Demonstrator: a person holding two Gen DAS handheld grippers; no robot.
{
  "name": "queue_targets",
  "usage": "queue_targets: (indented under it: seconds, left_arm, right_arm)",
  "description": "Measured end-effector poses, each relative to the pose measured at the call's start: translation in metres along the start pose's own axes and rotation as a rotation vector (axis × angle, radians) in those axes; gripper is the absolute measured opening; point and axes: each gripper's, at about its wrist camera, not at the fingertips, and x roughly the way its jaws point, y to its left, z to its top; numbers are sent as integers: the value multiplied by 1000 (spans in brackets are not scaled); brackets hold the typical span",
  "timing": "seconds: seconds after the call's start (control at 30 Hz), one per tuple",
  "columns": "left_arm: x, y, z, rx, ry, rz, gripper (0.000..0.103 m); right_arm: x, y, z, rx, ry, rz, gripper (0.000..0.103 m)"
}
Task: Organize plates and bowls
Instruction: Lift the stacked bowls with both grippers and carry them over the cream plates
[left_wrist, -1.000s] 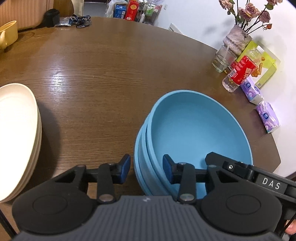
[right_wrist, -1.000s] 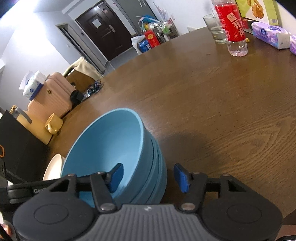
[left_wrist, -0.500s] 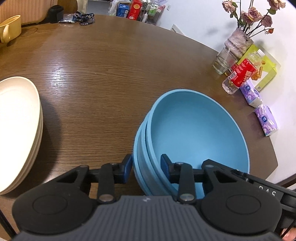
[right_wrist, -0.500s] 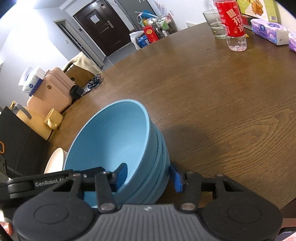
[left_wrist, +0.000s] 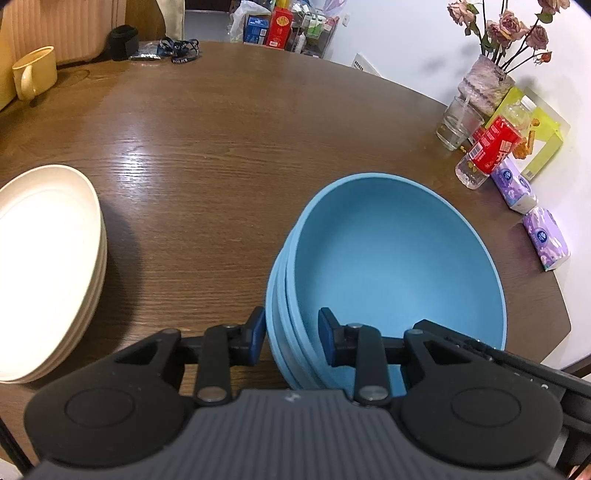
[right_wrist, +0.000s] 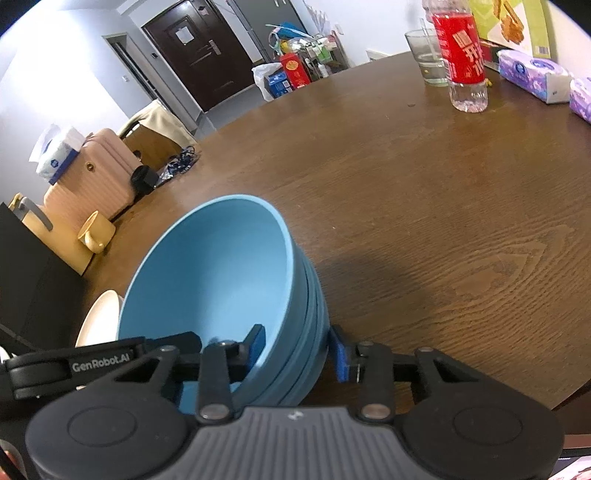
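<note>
Tongs (right_wrist: 297, 345) closer on bowls (right_wrist: 221, 273) — door right-view only

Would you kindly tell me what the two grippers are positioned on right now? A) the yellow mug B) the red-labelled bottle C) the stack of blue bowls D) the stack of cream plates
C: the left gripper and the right gripper each straddle an opposite rim of the stack of blue bowls, one pad inside and one outside.
</note>
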Motion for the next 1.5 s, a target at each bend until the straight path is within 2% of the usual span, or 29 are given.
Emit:
queue_targets:
  seconds: [0.3,0.67,1.1,1.5]
  left_arm:
    - [-20,10,-1,-24,-27,20,31]
    - [-62,39,2,-58,-103,60,31]
    - [-101,89,6,-120,-170,122,31]
    - [-119,146,12,-202,-193,194,31]
  right_arm:
    - [-8,20,2,-29,-9,10,36]
    - [-14,68,1,-92,-22,47,31]
    - [-10,135,-5,-186,-10,84,30]
    - [19,201,-7,-271,43,127,30]
